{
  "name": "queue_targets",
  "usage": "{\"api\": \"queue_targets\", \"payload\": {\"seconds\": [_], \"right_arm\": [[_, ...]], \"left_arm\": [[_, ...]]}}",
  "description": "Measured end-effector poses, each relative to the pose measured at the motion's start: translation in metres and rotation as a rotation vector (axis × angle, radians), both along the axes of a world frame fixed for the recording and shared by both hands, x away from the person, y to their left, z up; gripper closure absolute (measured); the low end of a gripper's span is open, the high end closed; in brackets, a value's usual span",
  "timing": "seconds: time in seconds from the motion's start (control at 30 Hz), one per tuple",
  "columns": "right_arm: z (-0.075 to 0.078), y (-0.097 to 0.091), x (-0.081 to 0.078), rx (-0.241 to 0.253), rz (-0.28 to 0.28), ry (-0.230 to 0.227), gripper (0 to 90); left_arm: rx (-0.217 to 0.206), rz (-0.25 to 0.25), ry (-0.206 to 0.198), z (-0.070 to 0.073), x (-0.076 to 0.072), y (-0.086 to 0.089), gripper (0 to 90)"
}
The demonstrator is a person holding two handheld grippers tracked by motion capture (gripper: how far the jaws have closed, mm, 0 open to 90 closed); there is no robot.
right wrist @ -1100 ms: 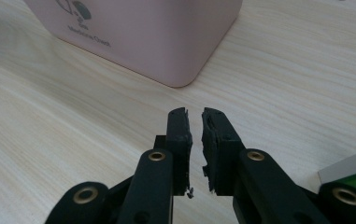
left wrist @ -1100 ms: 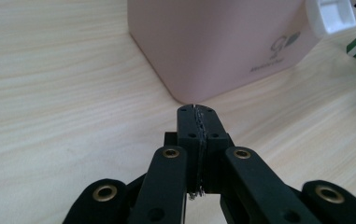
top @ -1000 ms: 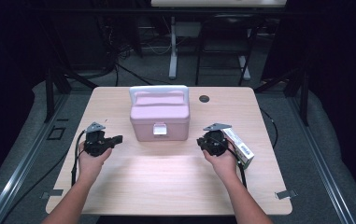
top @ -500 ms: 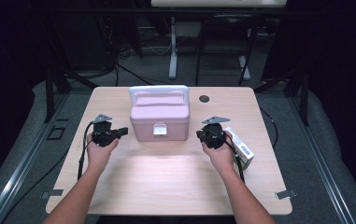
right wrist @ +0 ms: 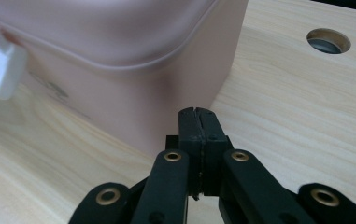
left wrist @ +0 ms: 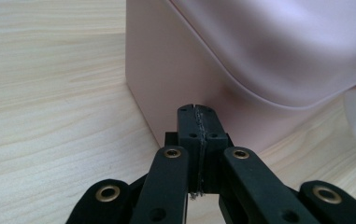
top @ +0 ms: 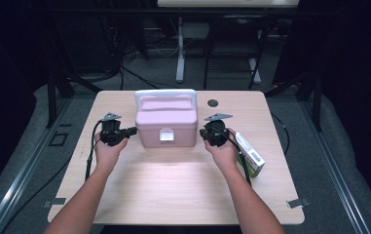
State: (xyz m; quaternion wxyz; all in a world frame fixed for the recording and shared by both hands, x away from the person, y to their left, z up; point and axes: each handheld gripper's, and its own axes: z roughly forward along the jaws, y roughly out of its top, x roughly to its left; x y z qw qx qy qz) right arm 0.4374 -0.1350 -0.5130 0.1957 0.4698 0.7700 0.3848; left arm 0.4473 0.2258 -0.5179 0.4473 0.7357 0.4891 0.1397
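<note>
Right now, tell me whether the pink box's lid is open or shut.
Shut. The pink box has its lid seated flat on the body all round, the white latch lies down against the front, and the white handle is folded back.

Light wooden table (top: 173, 195) with cable hole (top: 213, 103), grey carpet floor (top: 329, 161), dark surroundings, white desk legs (top: 179, 53) behind

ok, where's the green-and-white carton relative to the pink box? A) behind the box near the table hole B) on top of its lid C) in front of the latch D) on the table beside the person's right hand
D: in the high view the green-and-white carton lies flat on the table, just outboard of the hand holding the right hand-held gripper, off to the side of the pink box.
</note>
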Motion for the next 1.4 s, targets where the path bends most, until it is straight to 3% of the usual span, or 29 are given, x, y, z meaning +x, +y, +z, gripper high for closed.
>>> {"api": "queue_targets", "payload": {"seconds": [0.17,0.8,1.03,1.17,1.4], "right_arm": [[0.001,0.002,0.007,0.005,-0.014,-0.004,90.0],[0.000,0.002,0.016,-0.005,-0.020,-0.005,90.0],[0.001,0.000,0.013,-0.018,-0.015,-0.005,90.0],[0.003,0.001,0.008,-0.053,-0.007,-0.008,90.0],[0.002,-0.001,-0.001,-0.047,-0.005,-0.010,90.0]], "left_arm": [[-0.017,0.004,-0.002,-0.001,0.004,0.000,90.0],[0.004,-0.013,-0.010,0.001,0.004,-0.006,90.0],[0.015,-0.034,-0.010,0.002,0.001,-0.008,90.0],[0.033,-0.039,-0.014,0.003,-0.001,-0.010,90.0],[0.041,-0.054,-0.019,0.003,-0.009,-0.011,90.0]]}}
